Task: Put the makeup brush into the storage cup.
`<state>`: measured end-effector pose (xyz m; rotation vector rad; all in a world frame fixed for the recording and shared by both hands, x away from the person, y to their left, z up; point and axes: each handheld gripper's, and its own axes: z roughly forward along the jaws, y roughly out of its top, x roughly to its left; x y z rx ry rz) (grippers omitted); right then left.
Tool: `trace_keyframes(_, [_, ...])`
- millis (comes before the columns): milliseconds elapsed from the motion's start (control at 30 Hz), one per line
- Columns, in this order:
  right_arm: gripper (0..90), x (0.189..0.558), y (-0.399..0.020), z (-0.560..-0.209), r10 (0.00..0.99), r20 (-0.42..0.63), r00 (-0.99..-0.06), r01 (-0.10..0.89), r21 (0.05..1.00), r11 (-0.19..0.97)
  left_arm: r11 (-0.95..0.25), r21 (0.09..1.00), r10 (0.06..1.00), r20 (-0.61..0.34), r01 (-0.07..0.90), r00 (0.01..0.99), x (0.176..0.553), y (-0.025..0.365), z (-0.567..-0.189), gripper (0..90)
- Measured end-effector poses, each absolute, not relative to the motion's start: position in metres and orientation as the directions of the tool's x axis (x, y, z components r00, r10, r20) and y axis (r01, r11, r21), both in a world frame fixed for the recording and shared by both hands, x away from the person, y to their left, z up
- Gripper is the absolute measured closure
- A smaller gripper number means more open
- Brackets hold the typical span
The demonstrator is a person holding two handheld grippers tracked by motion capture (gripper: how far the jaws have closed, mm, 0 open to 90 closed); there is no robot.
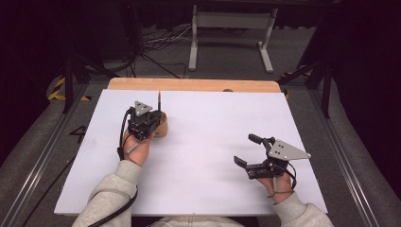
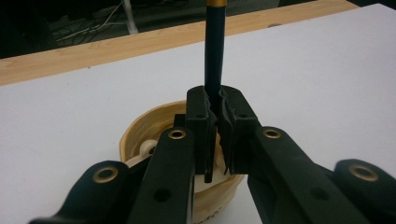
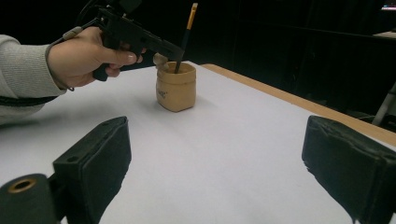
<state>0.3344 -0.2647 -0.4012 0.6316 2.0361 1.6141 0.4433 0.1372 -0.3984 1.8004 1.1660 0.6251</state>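
A small tan cup (image 3: 176, 87) stands on the white board (image 1: 213, 142), left of its middle. A dark pen with a gold band (image 2: 215, 51) stands upright with its lower end inside the cup (image 2: 140, 130). My left gripper (image 2: 216, 107) is shut on the pen just above the cup's rim; in the high view the left gripper (image 1: 144, 120) hides most of the cup (image 1: 162, 126), and the pen (image 1: 159, 101) rises past it. My right gripper (image 1: 250, 151) rests near the board's right front, open, with nothing between its fingers (image 3: 100, 154).
A light wooden strip (image 1: 194, 84) runs along the board's far edge. Beyond it, on the floor, stand a white metal frame (image 1: 231, 33) and loose cables (image 1: 161, 40). Dark rails flank both sides of the table.
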Motion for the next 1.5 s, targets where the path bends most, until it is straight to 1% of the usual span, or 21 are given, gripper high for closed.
trace_keyframes(67, [8.6,0.334,-0.265,-0.401,0.612,-0.074,-0.787,0.068,0.976,0.206,-0.165,0.875,0.897,-0.059,0.455,0.439,0.442,0.138,-0.397,80.7])
trace_keyframes(100, [8.6,0.334,-0.264,-0.401,0.612,-0.074,-0.787,0.068,0.976,0.206,-0.159,0.878,0.895,-0.065,0.451,0.441,0.441,0.139,-0.397,74.4])
trace_keyframes(167, [8.6,0.334,-0.265,-0.401,0.614,-0.075,-0.786,0.067,0.977,0.205,-0.156,0.882,0.893,-0.067,0.444,0.446,0.439,0.140,-0.396,69.4])
trace_keyframes(200, [8.5,0.334,-0.265,-0.401,0.615,-0.075,-0.785,0.065,0.977,0.202,-0.154,0.884,0.888,-0.072,0.442,0.454,0.438,0.141,-0.395,69.4])
trace_keyframes(233, [8.6,0.334,-0.265,-0.400,0.618,-0.073,-0.783,0.067,0.977,0.201,-0.154,0.885,0.885,-0.074,0.439,0.460,0.437,0.142,-0.394,66.2])
trace_keyframes(267, [8.6,0.334,-0.266,-0.400,0.618,-0.076,-0.783,0.064,0.977,0.201,-0.145,0.891,0.884,-0.079,0.429,0.461,0.435,0.143,-0.393,60.0])
trace_keyframes(333, [8.6,0.334,-0.266,-0.400,0.619,-0.074,-0.782,0.067,0.977,0.202,-0.133,0.901,0.871,-0.093,0.413,0.483,0.430,0.147,-0.390,54.8])
trace_keyframes(367, [8.6,0.335,-0.266,-0.400,0.618,-0.076,-0.783,0.068,0.976,0.206,-0.133,0.901,0.871,-0.093,0.413,0.483,0.430,0.147,-0.390,50.5])
trace_keyframes(400, [8.6,0.335,-0.266,-0.400,0.618,-0.076,-0.783,0.068,0.976,0.206,-0.131,0.906,0.863,-0.095,0.401,0.496,0.428,0.149,-0.389,50.5])
trace_keyframes(433, [8.6,0.336,-0.267,-0.400,0.617,-0.077,-0.783,0.068,0.976,0.208,-0.133,0.911,0.858,-0.091,0.390,0.506,0.426,0.150,-0.388,40.6])
trace_keyframes(467, [8.6,0.336,-0.267,-0.400,0.618,-0.079,-0.782,0.068,0.975,0.211,-0.129,0.915,0.850,-0.096,0.382,0.518,0.424,0.151,-0.386,37.7])
trace_keyframes(500, [8.6,0.336,-0.267,-0.400,0.618,-0.079,-0.782,0.068,0.975,0.211,-0.125,0.918,0.844,-0.100,0.375,0.526,0.422,0.152,-0.385,37.7])
trace_keyframes(567, [8.8,0.337,-0.269,-0.399,0.620,-0.082,-0.780,0.071,0.973,0.218,-0.113,0.930,0.829,-0.106,0.350,0.550,0.417,0.156,-0.382,31.8])
trace_keyframes(600, [8.6,0.338,-0.271,-0.398,0.619,-0.080,-0.781,0.071,0.974,0.216,-0.099,0.940,0.808,-0.117,0.328,0.578,0.412,0.159,-0.379,26.8])
trace_keyframes(667, [8.2,0.339,-0.274,-0.398,0.620,-0.069,-0.782,0.073,0.977,0.201,-0.103,0.944,0.771,-0.123,0.312,0.625,0.406,0.163,-0.377,21.1])
trace_keyframes(700, [8.2,0.339,-0.274,-0.398,0.620,-0.069,-0.782,0.073,0.977,0.201,-0.103,0.944,0.771,-0.123,0.312,0.625,0.406,0.163,-0.377,17.8])
trace_keyframes(833, [6.0,0.343,-0.284,-0.397,0.627,-0.027,-0.778,0.093,0.983,0.158,-0.083,0.956,0.736,-0.131,0.281,0.664,0.395,0.170,-0.375,13.5])
trace_keyframes(1067, [3.3,0.344,-0.296,-0.395,0.655,-0.044,-0.754,0.074,0.986,0.150,-0.072,0.970,0.691,-0.119,0.232,0.713,0.380,0.180,-0.373,7.8])
trace_keyframes(1267, [1.0,0.344,-0.298,-0.397,0.672,-0.063,-0.738,0.061,0.985,0.159,-0.086,0.976,0.674,-0.091,0.201,0.733,0.371,0.184,-0.373,4.7])
trace_keyframes(1333, [0.0,0.344,-0.299,-0.399,0.675,-0.056,-0.736,0.069,0.985,0.157,-0.104,0.979,0.668,-0.063,0.177,0.741,0.365,0.186,-0.373,4.2])
trace_keyframes(1500, [0.0,0.344,-0.304,-0.402,0.682,-0.049,-0.729,0.078,0.985,0.153,-0.108,0.977,0.667,-0.066,0.184,0.742,0.356,0.189,-0.376,3.6])
